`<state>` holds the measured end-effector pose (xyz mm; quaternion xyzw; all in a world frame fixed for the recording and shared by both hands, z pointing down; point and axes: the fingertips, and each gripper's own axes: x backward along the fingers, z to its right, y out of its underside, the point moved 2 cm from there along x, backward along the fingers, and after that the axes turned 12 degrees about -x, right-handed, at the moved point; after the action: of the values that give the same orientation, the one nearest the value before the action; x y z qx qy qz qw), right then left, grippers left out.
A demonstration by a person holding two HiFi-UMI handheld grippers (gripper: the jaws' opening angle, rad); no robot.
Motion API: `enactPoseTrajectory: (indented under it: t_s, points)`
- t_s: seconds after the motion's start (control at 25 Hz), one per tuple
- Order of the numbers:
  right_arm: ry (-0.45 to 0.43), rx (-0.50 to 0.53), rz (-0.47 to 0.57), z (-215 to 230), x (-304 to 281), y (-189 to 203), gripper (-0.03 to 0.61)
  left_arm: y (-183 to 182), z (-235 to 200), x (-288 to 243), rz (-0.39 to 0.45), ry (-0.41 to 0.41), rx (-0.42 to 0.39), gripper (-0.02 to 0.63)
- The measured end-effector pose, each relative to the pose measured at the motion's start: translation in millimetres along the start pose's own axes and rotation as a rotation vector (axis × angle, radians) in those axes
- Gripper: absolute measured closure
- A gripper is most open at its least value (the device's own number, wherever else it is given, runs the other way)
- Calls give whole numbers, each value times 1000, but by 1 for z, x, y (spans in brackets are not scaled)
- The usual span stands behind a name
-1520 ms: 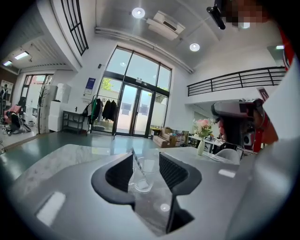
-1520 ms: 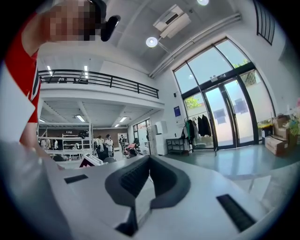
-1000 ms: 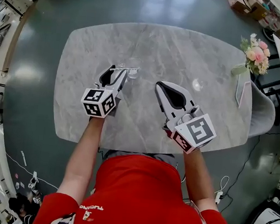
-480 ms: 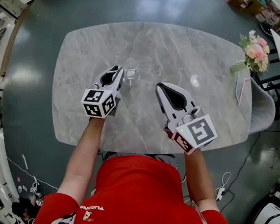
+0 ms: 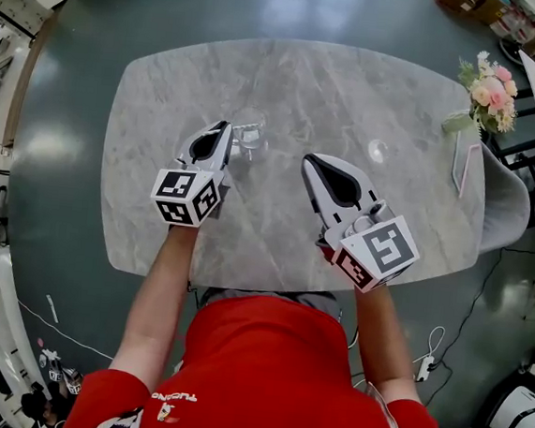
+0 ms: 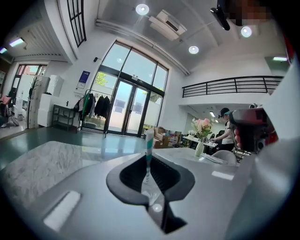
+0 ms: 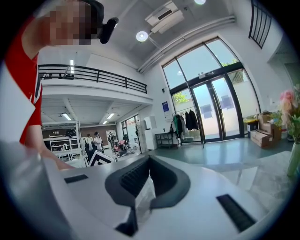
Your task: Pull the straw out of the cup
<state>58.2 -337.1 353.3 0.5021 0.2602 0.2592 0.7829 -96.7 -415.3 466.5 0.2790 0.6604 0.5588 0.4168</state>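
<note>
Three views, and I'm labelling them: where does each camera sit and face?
Head view: on the head, steeply down at table, arms, left gripper and right gripper.
Left gripper view: rides the left gripper, along fingers just closed on straw.
Right gripper view: rides the right gripper, along shut fingers, toward doors; red sleeve shows.
Head and left views share the flowers.
</note>
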Motion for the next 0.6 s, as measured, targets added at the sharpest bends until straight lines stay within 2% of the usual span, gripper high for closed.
enactPoseTrajectory:
  t_s: [0.28, 0.6]
  points:
    - [-15, -2, 24, -6, 1, -8, 577, -35, 9, 24, 60, 4, -19, 587]
    - [-40, -20, 81, -13, 6, -23, 577, -92, 27, 72, 185, 3, -55, 588]
